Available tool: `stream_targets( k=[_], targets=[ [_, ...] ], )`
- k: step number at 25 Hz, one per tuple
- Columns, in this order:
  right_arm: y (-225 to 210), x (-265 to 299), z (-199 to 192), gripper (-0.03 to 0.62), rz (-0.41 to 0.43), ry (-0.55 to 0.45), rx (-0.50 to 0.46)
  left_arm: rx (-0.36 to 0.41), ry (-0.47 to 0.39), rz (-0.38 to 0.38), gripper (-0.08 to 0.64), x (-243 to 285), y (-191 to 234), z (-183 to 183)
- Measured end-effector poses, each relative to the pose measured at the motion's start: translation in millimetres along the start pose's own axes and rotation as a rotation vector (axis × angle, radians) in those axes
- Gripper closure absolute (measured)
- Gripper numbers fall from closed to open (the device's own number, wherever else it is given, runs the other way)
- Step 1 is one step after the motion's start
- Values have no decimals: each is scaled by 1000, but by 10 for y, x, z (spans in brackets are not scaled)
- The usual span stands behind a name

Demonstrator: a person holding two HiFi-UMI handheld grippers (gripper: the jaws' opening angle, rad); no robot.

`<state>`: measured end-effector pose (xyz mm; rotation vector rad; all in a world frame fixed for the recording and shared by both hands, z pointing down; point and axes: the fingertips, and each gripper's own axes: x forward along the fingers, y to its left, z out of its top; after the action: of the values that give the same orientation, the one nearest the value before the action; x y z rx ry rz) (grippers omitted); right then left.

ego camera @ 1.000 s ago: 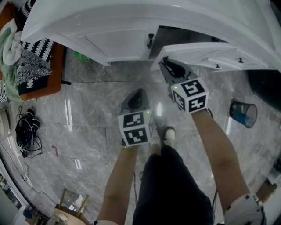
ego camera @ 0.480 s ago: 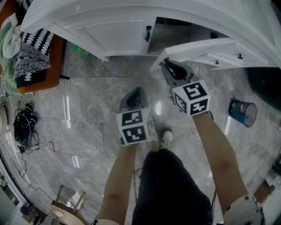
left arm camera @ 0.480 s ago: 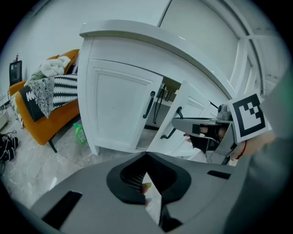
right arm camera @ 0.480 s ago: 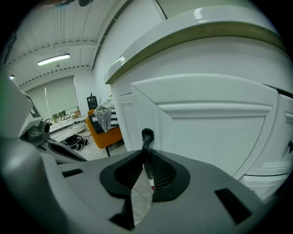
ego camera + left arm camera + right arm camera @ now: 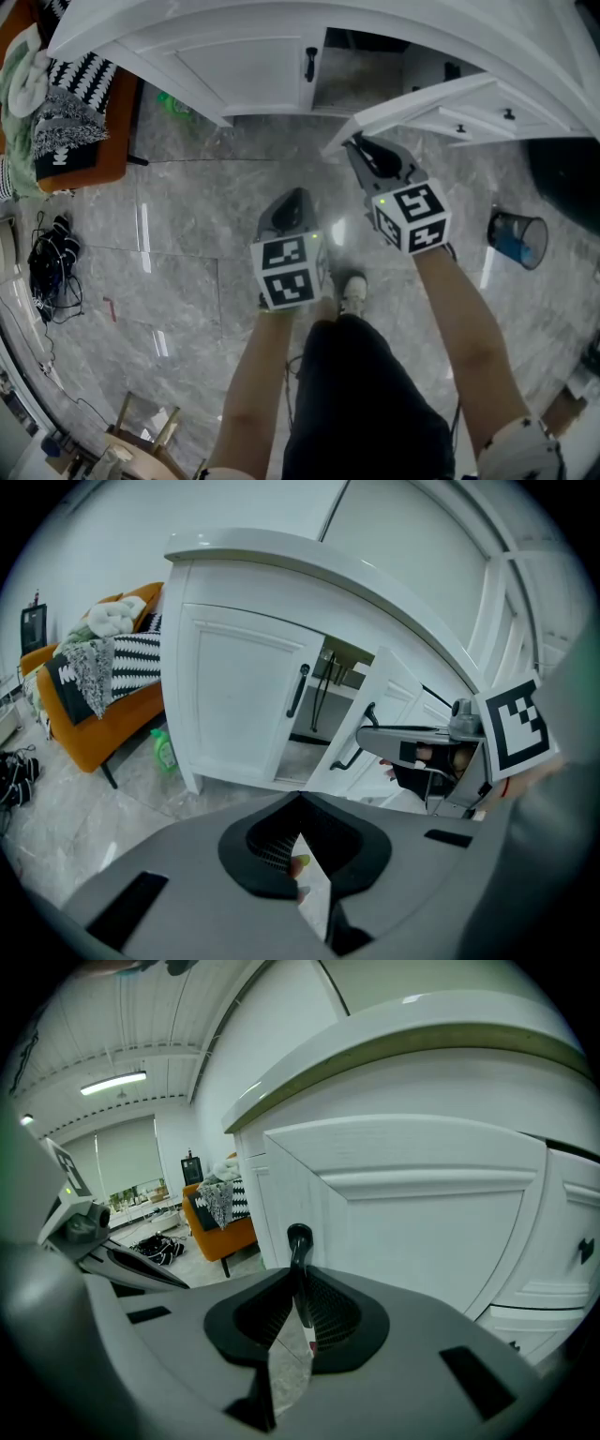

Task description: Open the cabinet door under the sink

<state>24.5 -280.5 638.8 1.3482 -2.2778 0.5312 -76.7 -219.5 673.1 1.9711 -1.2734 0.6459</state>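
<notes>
The white cabinet under the sink has two doors. Its left door is closed, with a black handle. The right door stands swung outward, and dark cabinet interior shows behind it. My right gripper is shut on that door's black handle, which stands upright between the jaws of the right gripper against the white door panel. My left gripper hangs over the floor in front of the cabinet. The left gripper is shut with nothing in it.
An orange sofa with piled cloths stands at the left, and a green bottle lies beside the cabinet. A blue bin sits on the floor at right. Cables and shoes lie at far left. The person's foot is below the grippers.
The right door has swung further out with my right gripper on its handle, showing more of the cabinet interior. The left gripper has shifted only slightly.
</notes>
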Motion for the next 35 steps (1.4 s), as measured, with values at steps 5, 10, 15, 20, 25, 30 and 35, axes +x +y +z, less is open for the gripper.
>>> stream_targets(
  k=[5,10,15,20,25,30,35],
  targets=[
    [21,-114,-68,543,2,-1,-1,0,2,4,557,-22,-39,-53],
    [31,-237,-147,543,-1,-2,11,9,6,1,557,-41,-104,-95],
    [28,-388,-241,543,-2,-2,28,20,7,2,557,-57,-181,-120],
    [3,-577,-356,543,-8,-10,49,35,9,-2,557,-71,-299,-162],
    [-50,-787,-485,541,-21,-16,71,47,19,-3,557,-65,-431,-239],
    [-118,-965,-589,541,-27,-23,98,64,26,-13,557,-44,-615,-286],
    [-199,-1121,-686,541,-42,-31,124,79,29,-21,557,-28,-787,-319]
  ],
)
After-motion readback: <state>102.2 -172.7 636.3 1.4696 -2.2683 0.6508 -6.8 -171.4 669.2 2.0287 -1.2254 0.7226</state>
